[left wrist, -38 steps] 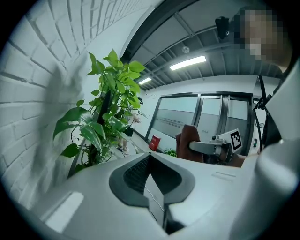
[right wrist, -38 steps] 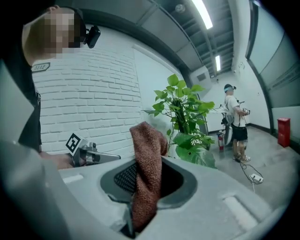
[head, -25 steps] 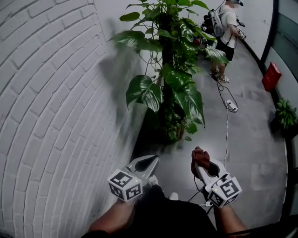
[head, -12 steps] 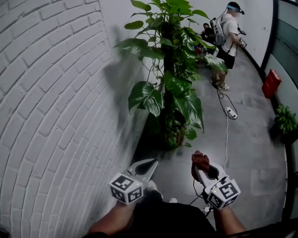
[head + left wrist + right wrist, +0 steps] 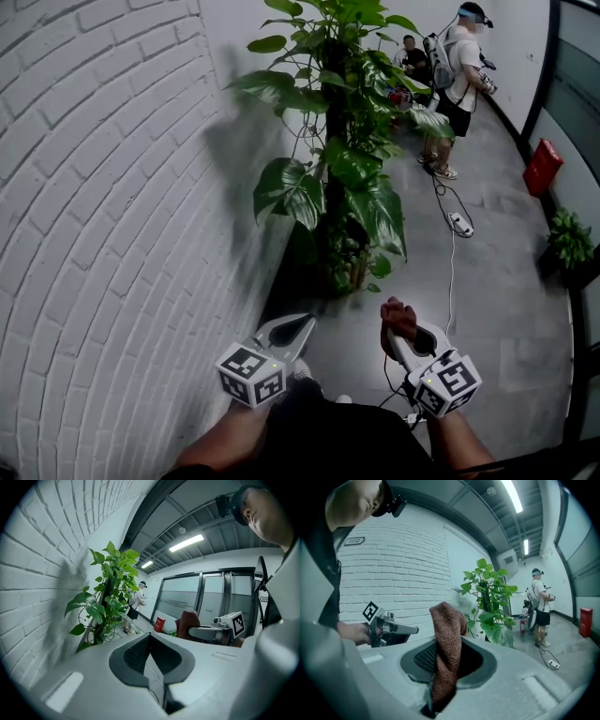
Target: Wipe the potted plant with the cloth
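Right now both your grippers are held short of the potted plant (image 5: 345,178), well apart from its leaves, with grey floor (image 5: 506,309) between. Your left gripper (image 5: 302,326) has its jaws pressed together with nothing in them. It points toward the foot of the potted plant, on the side nearer the white brick wall (image 5: 103,234).

Your right gripper (image 5: 397,330) pinches the brown cloth (image 5: 401,317). One bunched end stands up out of the jaws and the rest hangs down between them. The cloth is well apart from the potted plant.

The potted plant stands close against the wall, tall, with big leaves spreading from a dark middle stem. Its pot is in shadow and hard to make out. Beyond it a person (image 5: 461,66) with a backpack stands. A white cable (image 5: 452,262) runs across the floor from that far side toward you, past a power strip (image 5: 459,223). On the side of the potted plant away from the wall there are a red box (image 5: 542,167) and a smaller green plant (image 5: 568,239).
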`<state>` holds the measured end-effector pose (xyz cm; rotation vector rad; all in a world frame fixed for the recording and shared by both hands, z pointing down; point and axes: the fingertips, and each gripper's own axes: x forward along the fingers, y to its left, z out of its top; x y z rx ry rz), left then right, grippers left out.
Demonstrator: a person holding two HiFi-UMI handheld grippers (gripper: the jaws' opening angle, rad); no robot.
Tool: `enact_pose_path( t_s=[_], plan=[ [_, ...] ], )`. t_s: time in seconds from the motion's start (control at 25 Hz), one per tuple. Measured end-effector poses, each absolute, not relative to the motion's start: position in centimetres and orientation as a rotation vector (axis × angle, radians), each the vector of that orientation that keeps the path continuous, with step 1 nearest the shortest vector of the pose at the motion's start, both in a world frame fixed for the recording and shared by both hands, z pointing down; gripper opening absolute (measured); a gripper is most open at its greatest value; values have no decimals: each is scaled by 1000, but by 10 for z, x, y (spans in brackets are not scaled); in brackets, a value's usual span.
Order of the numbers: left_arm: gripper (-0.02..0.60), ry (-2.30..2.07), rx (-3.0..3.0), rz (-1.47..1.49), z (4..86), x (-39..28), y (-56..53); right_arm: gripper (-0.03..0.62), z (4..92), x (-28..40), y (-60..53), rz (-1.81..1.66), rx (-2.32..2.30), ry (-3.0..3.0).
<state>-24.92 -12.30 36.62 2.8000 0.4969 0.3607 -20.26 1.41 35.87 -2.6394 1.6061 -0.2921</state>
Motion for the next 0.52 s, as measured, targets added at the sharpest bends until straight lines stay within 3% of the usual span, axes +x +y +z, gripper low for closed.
enact_pose_path(
  t_s=[0.52],
  plan=[
    [17,481,2819,351,365,-238,-122,64,363,-193,17,-300,-2643,1607]
  ],
)
